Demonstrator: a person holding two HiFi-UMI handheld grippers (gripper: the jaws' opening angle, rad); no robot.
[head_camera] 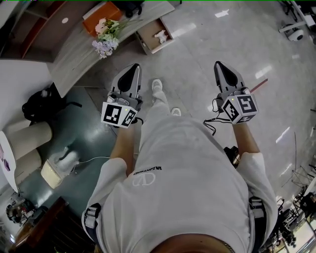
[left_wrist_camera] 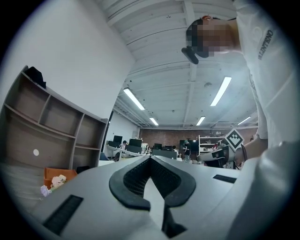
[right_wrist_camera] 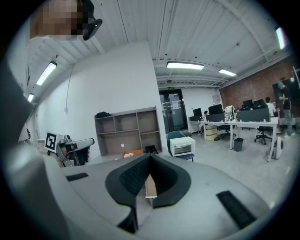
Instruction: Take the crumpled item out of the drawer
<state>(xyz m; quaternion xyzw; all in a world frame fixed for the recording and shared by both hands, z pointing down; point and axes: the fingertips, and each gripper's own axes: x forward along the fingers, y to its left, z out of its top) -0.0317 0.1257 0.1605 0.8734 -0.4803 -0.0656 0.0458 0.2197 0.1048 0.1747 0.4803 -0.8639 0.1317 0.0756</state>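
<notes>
Ahead of the person, the small white crumpled item (head_camera: 160,35) lies inside the open light wooden drawer (head_camera: 144,43), near its right side. The drawer stands pulled out from the long grey wood-pattern desk (head_camera: 74,57), over the pale glossy floor (head_camera: 197,44). On the desk top, just beside the drawer, lies a bunch of pink and white flowers (head_camera: 105,37), and behind it an orange box (head_camera: 101,15).

Both tools are well apart from the drawer and touch nothing. The left gripper (head_camera: 134,66) is held in front of the body and points forward; in the left gripper view its dark jaws meet at the tips (left_wrist_camera: 150,158), with nothing between them. The right gripper (head_camera: 217,64) is held in the same way on the other side, and its jaws are also closed and empty (right_wrist_camera: 150,155).

The person wears a white shirt (head_camera: 182,173) and white shoes (head_camera: 157,85). A black bag (head_camera: 37,105) lies on the floor at the left.
</notes>
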